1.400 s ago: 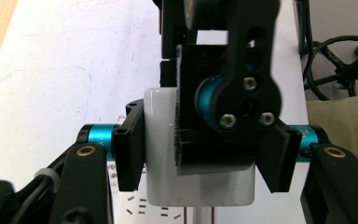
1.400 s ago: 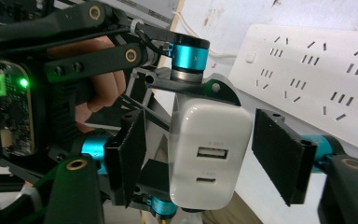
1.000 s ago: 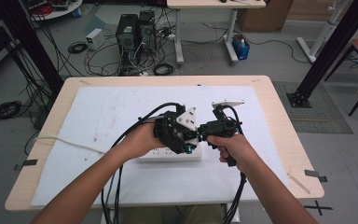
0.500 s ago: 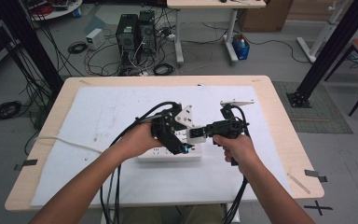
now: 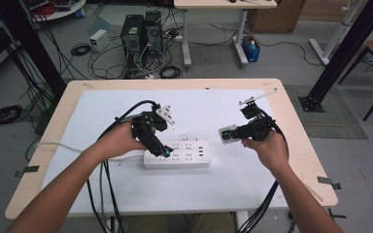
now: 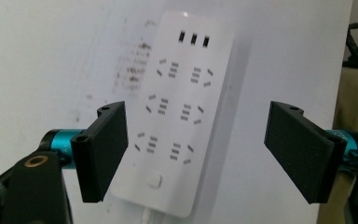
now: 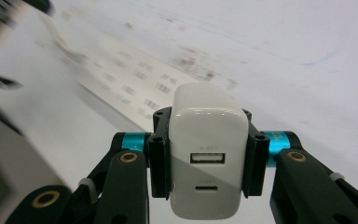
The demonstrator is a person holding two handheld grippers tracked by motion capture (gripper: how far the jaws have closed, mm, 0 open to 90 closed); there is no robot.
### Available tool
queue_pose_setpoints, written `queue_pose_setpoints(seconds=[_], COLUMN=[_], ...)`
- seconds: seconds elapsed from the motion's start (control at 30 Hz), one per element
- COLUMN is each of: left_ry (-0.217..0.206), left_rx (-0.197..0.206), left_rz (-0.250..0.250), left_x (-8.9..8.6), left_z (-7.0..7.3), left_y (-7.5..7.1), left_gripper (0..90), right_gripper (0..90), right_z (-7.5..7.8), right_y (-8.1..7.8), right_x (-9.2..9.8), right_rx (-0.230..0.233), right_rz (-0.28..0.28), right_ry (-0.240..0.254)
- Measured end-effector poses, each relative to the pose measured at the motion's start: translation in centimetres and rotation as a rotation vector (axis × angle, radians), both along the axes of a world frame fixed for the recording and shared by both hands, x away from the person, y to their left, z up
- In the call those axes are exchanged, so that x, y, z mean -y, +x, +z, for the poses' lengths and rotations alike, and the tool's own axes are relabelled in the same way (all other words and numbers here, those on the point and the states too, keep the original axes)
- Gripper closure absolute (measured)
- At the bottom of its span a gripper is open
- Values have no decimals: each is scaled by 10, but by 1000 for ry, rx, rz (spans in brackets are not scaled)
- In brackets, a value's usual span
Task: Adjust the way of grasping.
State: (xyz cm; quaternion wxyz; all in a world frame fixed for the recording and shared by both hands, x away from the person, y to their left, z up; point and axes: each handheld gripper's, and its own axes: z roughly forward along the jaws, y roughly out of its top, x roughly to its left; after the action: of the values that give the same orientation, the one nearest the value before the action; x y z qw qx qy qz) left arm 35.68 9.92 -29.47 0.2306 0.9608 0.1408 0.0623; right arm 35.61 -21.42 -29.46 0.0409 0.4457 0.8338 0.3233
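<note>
1. Right hand-held gripper [image 7: 207, 161] is clamped on a white USB charger [image 7: 208, 158], its jaws pressing both sides; two ports face the camera, and the faint print above them is too blurred to read.
2. Left hand-held gripper [image 6: 200, 149] hangs with its jaws spread wide, holding nothing, over the switch end of a white power strip [image 6: 179, 116].
3. That strip [image 5: 177, 154] lies flat on the white-covered table [image 5: 213, 104], with no readable brand.
4. Computer towers [image 5: 140, 33] stand on the floor beyond.
</note>
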Motion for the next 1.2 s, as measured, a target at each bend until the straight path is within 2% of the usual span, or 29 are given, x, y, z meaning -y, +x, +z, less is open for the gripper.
queue_pose_setpoints(seconds=[0.07, 0.13, 0.17, 0.23, 0.27, 0.3, 0.47, 0.5, 0.6, 0.73, 0.8, 0.97, 1.1, 1.2], left_ry=[32, 53, 66, 79, 110, 123, 144, 149, 160, 167, 188, 198, 195, 205], left_rx=[-16, -39, -47, -51, -50, -48, -23, -8, 7, -27, -42, -45, -72, -66], left_rz=[11, 22, 22, 24, 31, 24, 7, 0, 17, 52, 49, 80, 101, 112], left_x=[-9, -19, -23, -28, -38, -41, -56, -58, -64, -71, -75, -82, -87, -91], left_z=[0, 1, 2, 3, 6, 7, 12, 11, 8, 5, 6, 7, 6, 5], left_y=[3, 5, 6, 8, 11, 12, 15, 15, 17, 19, 20, 20, 18, 15], left_gripper=[217, 217, 217, 217, 217, 217, 217, 218, 217, 217, 218, 217, 217, 217], right_gripper=[622, 622, 622, 622, 621, 622, 622, 622, 621, 621, 621, 621, 621, 621], right_z=[7, 12, 14, 16, 18, 20, 25, 27, 29, 30, 30, 28, 27, 26], right_y=[-1, -2, -3, -3, -3, -2, 0, 0, 0, 0, 1, 0, 1, 1], right_x=[0, 1, 3, 6, 8, 13, 25, 26, 27, 27, 26, 27, 25, 22], right_rx=[38, 67, 72, 70, 68, 63, 78, 82, 87, 89, 90, 88, 83, 86], right_rz=[25, 51, 59, 72, 76, 93, 107, 107, 115, 139, 150, 178, 190, 206], right_ry=[-117, -200, -226, -239, -248, -271, -301, -306, -321, -336, -352, -368, -374, -376])
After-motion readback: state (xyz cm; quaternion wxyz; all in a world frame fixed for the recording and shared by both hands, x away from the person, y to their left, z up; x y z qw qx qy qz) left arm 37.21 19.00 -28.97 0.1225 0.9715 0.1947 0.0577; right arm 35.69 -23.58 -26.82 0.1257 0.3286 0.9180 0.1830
